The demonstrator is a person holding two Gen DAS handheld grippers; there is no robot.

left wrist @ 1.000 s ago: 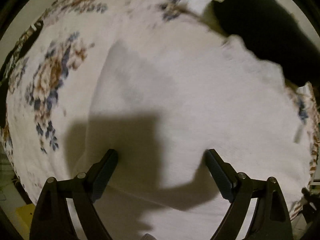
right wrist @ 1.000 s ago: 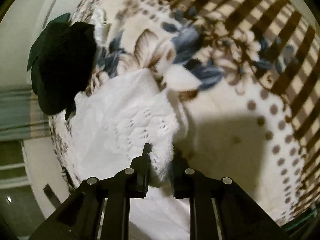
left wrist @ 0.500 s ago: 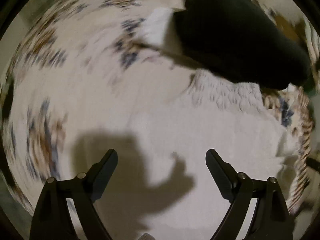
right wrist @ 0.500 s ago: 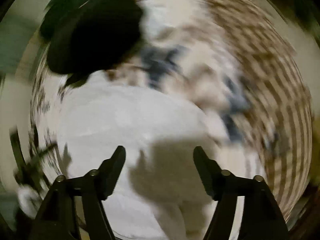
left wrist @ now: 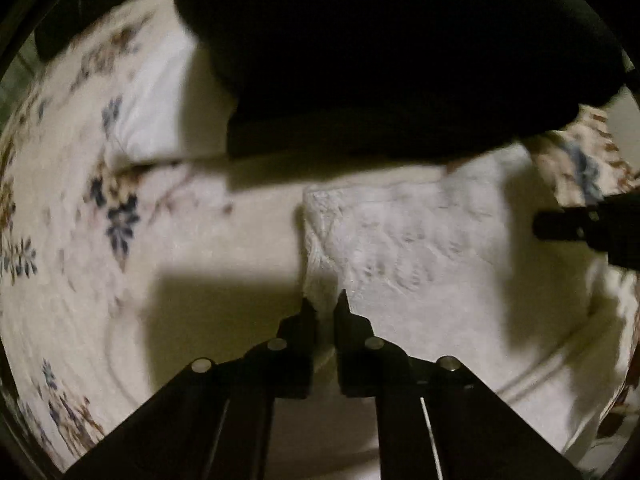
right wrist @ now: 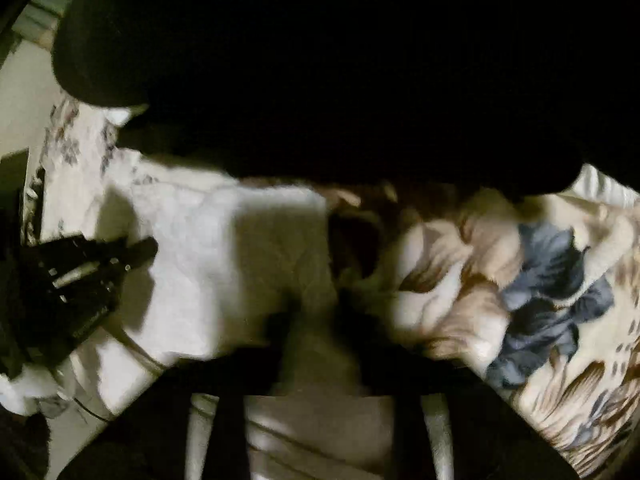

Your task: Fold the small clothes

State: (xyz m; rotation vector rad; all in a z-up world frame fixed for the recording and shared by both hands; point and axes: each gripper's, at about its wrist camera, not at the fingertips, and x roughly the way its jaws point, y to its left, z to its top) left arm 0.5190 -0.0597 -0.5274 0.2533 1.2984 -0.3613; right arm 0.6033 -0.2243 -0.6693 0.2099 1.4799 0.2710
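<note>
My left gripper [left wrist: 325, 307] has just closed and pinches the near corner of the white knit garment [left wrist: 420, 248] right at its tips. My right gripper [right wrist: 316, 320] has also just closed, seemingly on the garment's opposite edge, though blur hides the contact. The garment lies flat ahead of both tools on the floral blanket [left wrist: 80, 240], so the fold itself is still to do. Beyond it a dark garment [left wrist: 380, 60] crowds the far edge.

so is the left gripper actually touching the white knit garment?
Touching. The left wrist view shows the left gripper closed on the near corner of the white knit garment, a pinch of fabric caught between its fingertips.
</note>
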